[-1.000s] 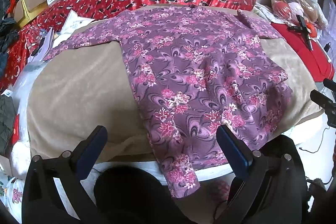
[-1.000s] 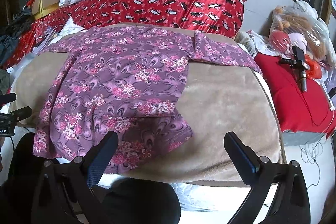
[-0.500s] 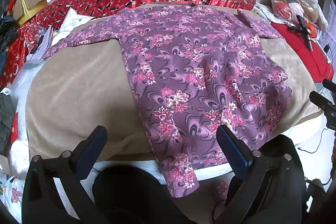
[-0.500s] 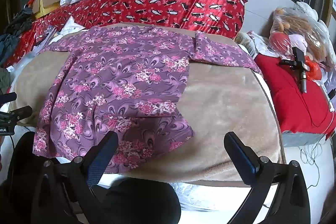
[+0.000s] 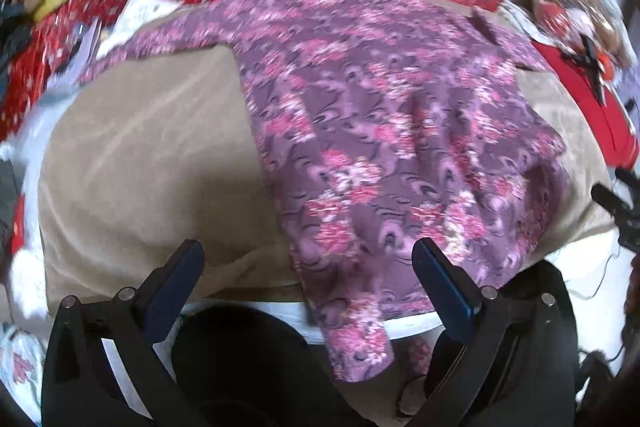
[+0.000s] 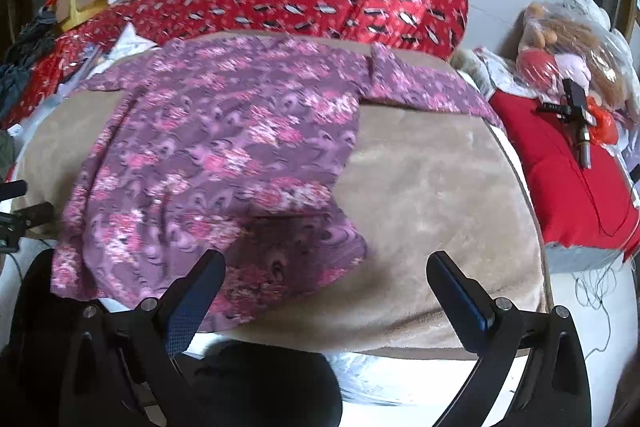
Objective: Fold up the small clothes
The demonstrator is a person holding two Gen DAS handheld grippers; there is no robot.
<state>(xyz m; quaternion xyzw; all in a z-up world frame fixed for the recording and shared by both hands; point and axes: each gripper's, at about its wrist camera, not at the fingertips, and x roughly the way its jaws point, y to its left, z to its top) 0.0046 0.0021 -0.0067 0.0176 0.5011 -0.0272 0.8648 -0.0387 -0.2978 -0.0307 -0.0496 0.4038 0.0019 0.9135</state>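
A tan blanket (image 6: 440, 187) covers the bed, and the purple floral top (image 5: 380, 115) lies flat on it, long axis running near to far, sleeves out left and right at the far end. Its hem hangs over the near edge. The left gripper (image 5: 308, 259) straddles that hem, wide open and empty. The right gripper (image 6: 324, 271), also spread and empty, sits off the hem's right corner.

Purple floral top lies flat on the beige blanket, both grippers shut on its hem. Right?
Not quite. The purple floral top lies on the beige blanket, but both wrist views show the left gripper and right gripper open, holding nothing.
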